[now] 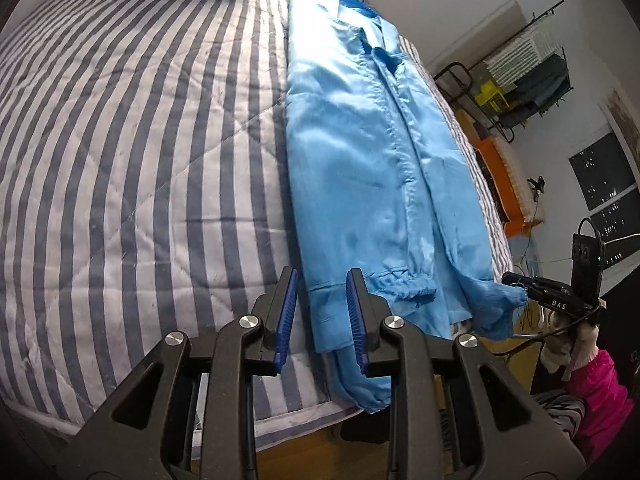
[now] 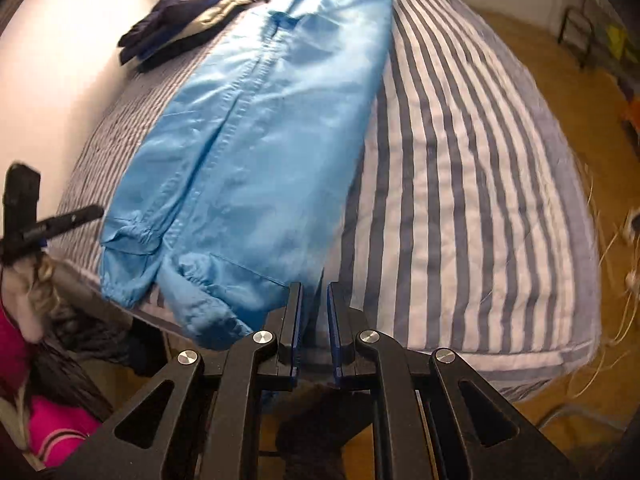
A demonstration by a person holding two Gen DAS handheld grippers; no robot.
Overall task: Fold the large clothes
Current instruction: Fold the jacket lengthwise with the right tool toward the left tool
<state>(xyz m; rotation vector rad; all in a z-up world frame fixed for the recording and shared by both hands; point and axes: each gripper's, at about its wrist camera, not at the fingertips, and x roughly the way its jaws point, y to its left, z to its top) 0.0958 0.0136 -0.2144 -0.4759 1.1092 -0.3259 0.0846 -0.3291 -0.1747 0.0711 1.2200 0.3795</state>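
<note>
Light-blue, satiny fabric: the jacket (image 1: 360,168) lay as a long narrow band on the striped quilt (image 1: 140,140) of the bed, its sleeves folded in over the body. It ran lengthwise beside one long edge, with its hem and elastic cuffs (image 1: 408,288) spilling over the near edge. The left claw (image 1: 322,316) stood apart, its blue pads straddling the hem's corner without pressing it. The right claw (image 2: 314,328) showed a narrow gap between its pads at the opposite hem corner; no cloth was pinched there. A stack of dark clothes (image 2: 184,20) sat at the bed's far corner. Judged step: seizing the hem to fold the band crosswise. To do it well, each claw should bite through all layers at matching corners, lift evenly, and carry the hem toward the collar without dragging the tucked sleeves loose.
</note>
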